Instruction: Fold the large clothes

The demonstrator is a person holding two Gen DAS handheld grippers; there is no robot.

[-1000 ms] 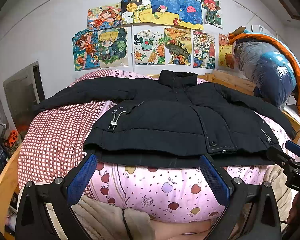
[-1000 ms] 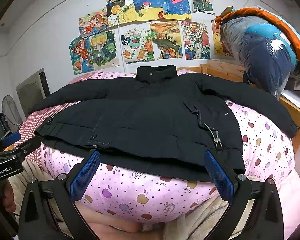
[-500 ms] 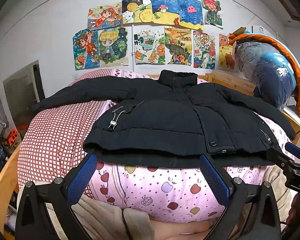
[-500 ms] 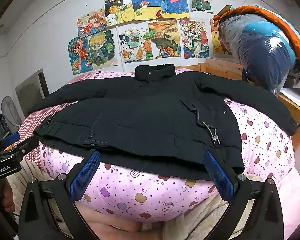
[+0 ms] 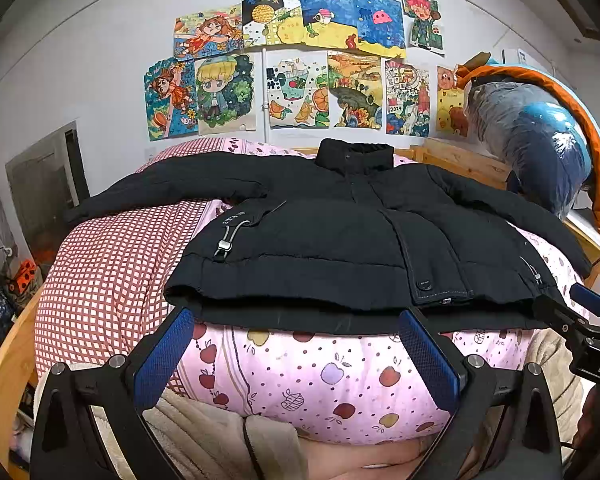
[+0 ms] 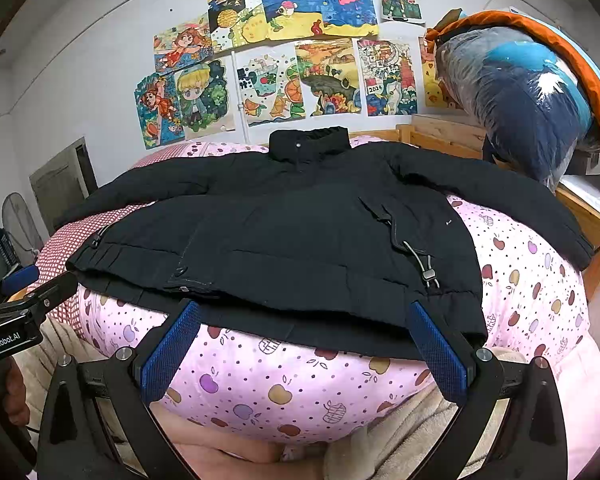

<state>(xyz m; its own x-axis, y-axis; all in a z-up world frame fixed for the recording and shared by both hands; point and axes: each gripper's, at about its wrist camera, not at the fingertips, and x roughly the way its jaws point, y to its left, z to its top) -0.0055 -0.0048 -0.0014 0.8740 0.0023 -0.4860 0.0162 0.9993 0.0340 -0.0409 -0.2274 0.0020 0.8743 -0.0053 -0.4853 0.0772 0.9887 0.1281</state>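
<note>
Two hand-held grippers, left (image 5: 296, 334) and right (image 6: 304, 328), are hovering with jaws wide, holding nothing, just short of the hem of the black puffer jacket (image 5: 340, 236) lying spread on the bed (image 5: 300, 380). You are lining up: pinch both hem layers near each corner.

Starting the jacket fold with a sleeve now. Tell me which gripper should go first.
Probably the left gripper. It is open at the jacket hem, and in its view the left sleeve lies flat and fully in sight. The right gripper is also open, but the right sleeve droops over the bed's edge.
</note>
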